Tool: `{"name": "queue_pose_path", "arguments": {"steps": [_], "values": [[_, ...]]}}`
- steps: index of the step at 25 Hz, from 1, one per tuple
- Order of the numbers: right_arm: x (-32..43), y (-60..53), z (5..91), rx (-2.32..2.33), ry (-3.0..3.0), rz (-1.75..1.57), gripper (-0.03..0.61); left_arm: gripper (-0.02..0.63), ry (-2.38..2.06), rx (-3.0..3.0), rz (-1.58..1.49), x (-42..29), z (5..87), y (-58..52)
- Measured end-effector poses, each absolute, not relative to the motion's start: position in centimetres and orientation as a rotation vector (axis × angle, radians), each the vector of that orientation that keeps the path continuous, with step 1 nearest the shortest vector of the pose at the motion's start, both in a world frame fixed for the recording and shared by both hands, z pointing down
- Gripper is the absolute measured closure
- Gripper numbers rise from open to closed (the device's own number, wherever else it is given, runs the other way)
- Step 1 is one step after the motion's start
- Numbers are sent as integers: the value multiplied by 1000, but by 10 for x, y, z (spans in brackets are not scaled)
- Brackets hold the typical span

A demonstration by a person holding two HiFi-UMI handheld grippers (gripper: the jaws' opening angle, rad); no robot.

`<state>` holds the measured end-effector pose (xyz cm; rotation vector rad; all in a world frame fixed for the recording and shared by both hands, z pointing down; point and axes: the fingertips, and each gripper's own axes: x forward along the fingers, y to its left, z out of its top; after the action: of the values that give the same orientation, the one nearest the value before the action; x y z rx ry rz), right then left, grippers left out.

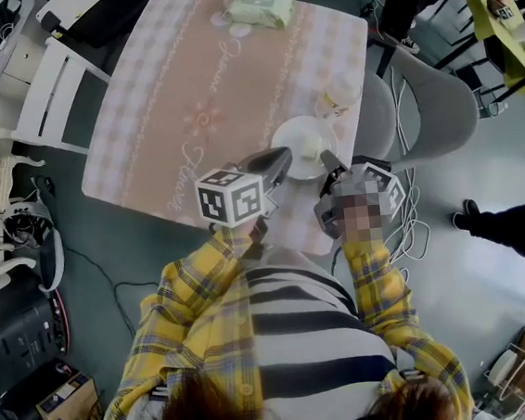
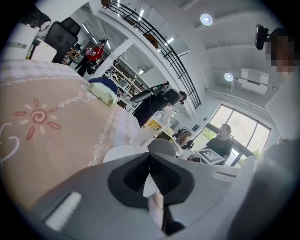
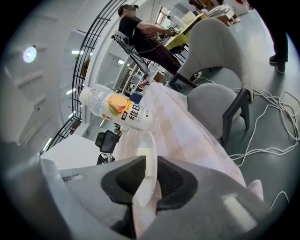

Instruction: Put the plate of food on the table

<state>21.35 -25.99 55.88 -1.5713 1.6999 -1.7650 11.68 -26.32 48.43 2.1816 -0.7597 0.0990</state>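
Left tongs (image 2: 150,163): pressed onto the near rim of the plate (image 1: 283,137). Right tongs (image 3: 149,165): pinching the same rim, just right of your left pair. The plate holds one pale lump of food (image 1: 311,147), right of its centre. The plate sits over the near edge of the counter (image 1: 185,91); I can't tell whether it touches the cloth. A clear bottle (image 3: 117,110) lies on its side just beyond the plate. A green packet (image 1: 260,7) lies well beyond the plate, at the far edge.
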Motion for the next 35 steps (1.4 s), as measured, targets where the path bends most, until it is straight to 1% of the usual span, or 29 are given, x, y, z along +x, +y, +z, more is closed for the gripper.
{"name": "queue_pose_path", "arguments": {"steps": [13, 18, 20, 25, 35], "values": [[232, -248, 554, -1679, 1708, -1764, 512, 618, -765, 2184, 81, 116, 481, -259], [244, -239, 549, -1735, 1703, -1717, 513, 618, -758, 2188, 82, 119, 481, -255], [246, -236, 545, -1728, 1713, -1701, 522, 618, -757, 2185, 77, 119, 480, -252], [239, -232, 536, -1683, 1801, -1665, 580, 618, -757, 2166, 72, 124, 484, -247], [210, -223, 524, -1588, 1981, -1610, 580, 617, -783, 2135, 89, 117, 494, -232]]}}
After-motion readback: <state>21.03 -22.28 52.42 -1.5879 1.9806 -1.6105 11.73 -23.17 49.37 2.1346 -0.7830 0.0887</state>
